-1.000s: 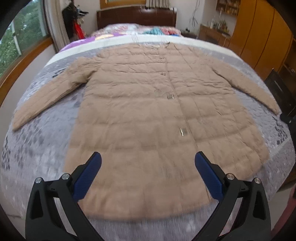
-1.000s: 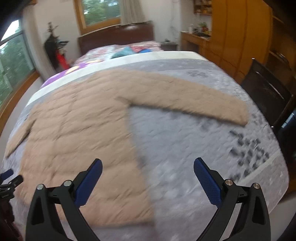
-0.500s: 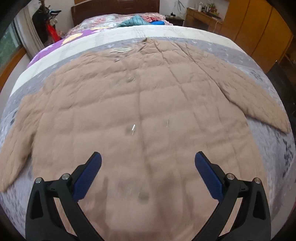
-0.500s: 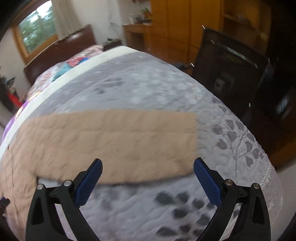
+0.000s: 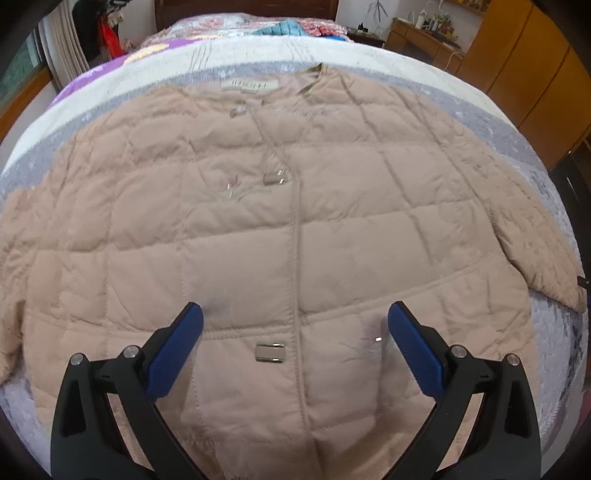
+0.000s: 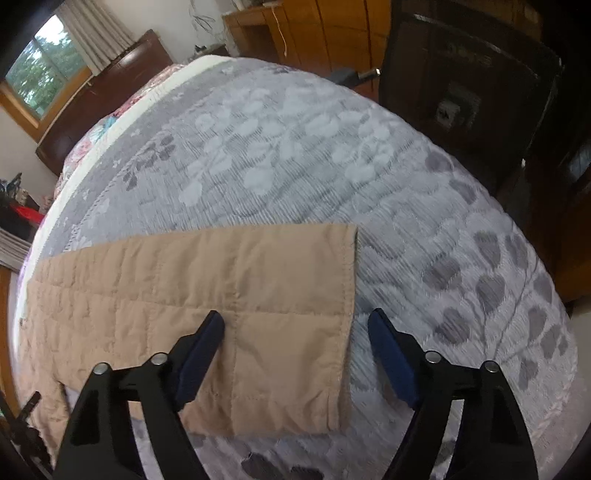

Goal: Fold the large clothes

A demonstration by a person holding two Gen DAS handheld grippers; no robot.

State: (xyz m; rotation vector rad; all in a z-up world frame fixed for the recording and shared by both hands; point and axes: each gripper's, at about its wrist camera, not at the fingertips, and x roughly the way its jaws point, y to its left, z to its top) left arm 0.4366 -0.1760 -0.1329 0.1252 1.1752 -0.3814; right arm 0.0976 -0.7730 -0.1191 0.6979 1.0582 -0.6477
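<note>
Laid flat on the grey leaf-print bedspread (image 6: 295, 147), front side up, that beige quilted coat (image 5: 240, 240), collar toward the headboard (image 5: 243, 5). Everything placed off the coat here, going left to right. Over the chest, hovered the left gripper (image 5: 295, 332), jaws wide apart, nothing in them, a metal clasp (image 5: 270, 352) right between the fingers. Out past the coat's right side, stretched sideways the right sleeve, long axis running away from the body, cuff (image 6: 340, 314) at the far end. Straddled that cuff edge, the right gripper (image 6: 295, 336), also spread and empty, one finger over fabric, one over bare bedspread. Looks like the nearer one for a sleeve grab, probably folding inward across the chest.
</note>
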